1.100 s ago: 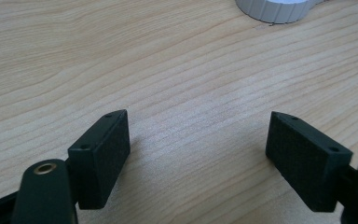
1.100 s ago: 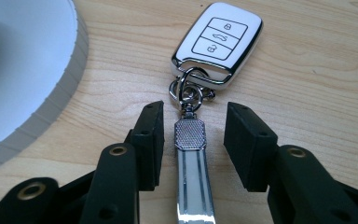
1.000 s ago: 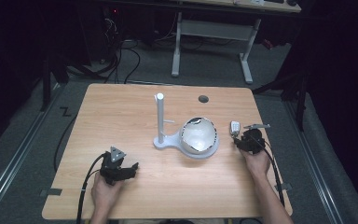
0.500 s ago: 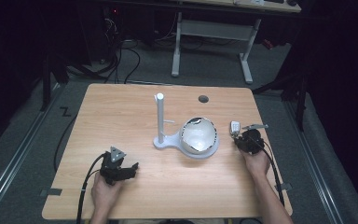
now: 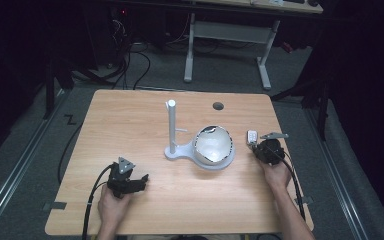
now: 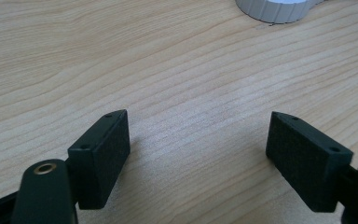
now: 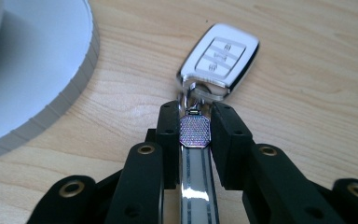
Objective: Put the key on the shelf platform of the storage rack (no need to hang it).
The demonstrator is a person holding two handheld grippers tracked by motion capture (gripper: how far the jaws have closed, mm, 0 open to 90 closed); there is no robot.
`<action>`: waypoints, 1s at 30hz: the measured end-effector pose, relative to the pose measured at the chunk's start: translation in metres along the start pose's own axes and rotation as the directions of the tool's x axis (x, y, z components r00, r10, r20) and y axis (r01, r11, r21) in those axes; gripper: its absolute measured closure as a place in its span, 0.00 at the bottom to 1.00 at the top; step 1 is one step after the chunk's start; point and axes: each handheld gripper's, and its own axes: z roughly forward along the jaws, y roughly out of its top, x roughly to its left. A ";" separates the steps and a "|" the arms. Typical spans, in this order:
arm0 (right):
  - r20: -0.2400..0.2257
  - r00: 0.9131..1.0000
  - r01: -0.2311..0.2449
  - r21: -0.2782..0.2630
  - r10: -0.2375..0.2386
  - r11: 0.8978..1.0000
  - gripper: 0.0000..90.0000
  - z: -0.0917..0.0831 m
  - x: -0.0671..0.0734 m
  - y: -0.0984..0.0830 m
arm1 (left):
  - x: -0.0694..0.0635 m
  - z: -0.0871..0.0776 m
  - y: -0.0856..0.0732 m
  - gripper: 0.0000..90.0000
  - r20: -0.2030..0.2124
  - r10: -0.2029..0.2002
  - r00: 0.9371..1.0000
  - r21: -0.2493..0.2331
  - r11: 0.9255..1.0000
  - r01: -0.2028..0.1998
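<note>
My right gripper (image 7: 193,123) has just closed its jaws, and they now pinch the metal strap (image 7: 194,140) of a key fob (image 7: 220,58). The strap runs back between the two black pads, its patterned end plate sitting right at their tips. The fob lies flat on the table (image 5: 130,115), buttons up, just ahead of the jaws and joined to the strap by a small ring. In the high view I see the fob (image 5: 252,136) near the table's right side, just beside the white stand (image 5: 180,150), with my right gripper (image 5: 260,147) behind it.

The stand has an upright post and a round base, and a shiny bowl (image 5: 214,145) rests on that base.

My left gripper (image 6: 198,140) sits low over bare wood at the near left, jaws wide apart with nothing between them, well apart from the stand.
</note>
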 end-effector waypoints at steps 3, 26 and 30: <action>-0.001 1.000 -0.009 -0.018 0.009 1.000 0.83 -0.005 -0.002 0.000 | 0.000 0.000 0.000 0.24 0.000 0.000 1.000 0.000 1.000 0.000; -0.030 0.999 -0.026 -0.171 0.021 0.985 0.83 -0.051 -0.013 0.014 | 0.000 0.000 0.000 0.25 0.000 0.000 1.000 0.000 1.000 0.000; -0.039 0.999 -0.039 -0.174 0.033 0.984 0.83 -0.053 -0.015 0.013 | 0.000 0.000 0.000 0.25 0.000 0.000 1.000 0.000 1.000 0.000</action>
